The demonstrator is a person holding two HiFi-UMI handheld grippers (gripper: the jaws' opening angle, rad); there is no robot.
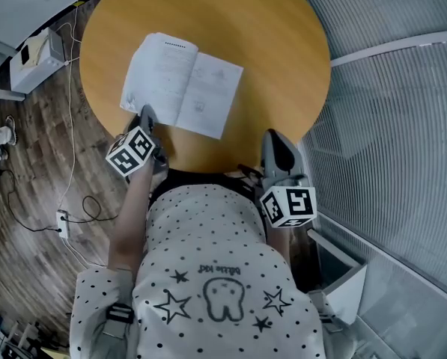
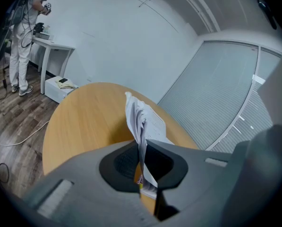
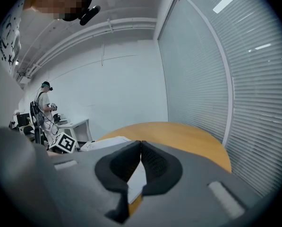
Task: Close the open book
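On the left half of the round wooden table (image 1: 283, 66), towards its near edge, lies the open book (image 1: 182, 84), white printed pages facing up. The person stands at the table's near edge with a gripper in each hand.

The left gripper (image 1: 147, 118) reaches in over the table's near-left rim. Its jaws are pressed together on a thin sheaf of the book's left-hand pages at their near corner. From that gripper's own view the pinched sheets stand up on edge between the dark pads, fanning slightly above them, while the right-hand pages lie flat on the table top.

The right gripper (image 1: 275, 144) hangs over the table's near rim on the right side, clear of the book. Its fingertips meet with nothing between them, and I see only the table top and a corner of the page beyond them.

Off the table's left side, on the wood-pattern floor, sits a white box (image 1: 36, 58) with a cable (image 1: 70, 155) trailing past it. Beyond the table's far-left side another person (image 2: 22, 37) stands at a small white desk (image 2: 53, 45). Slatted blinds (image 1: 388, 126) run along the table's right side.
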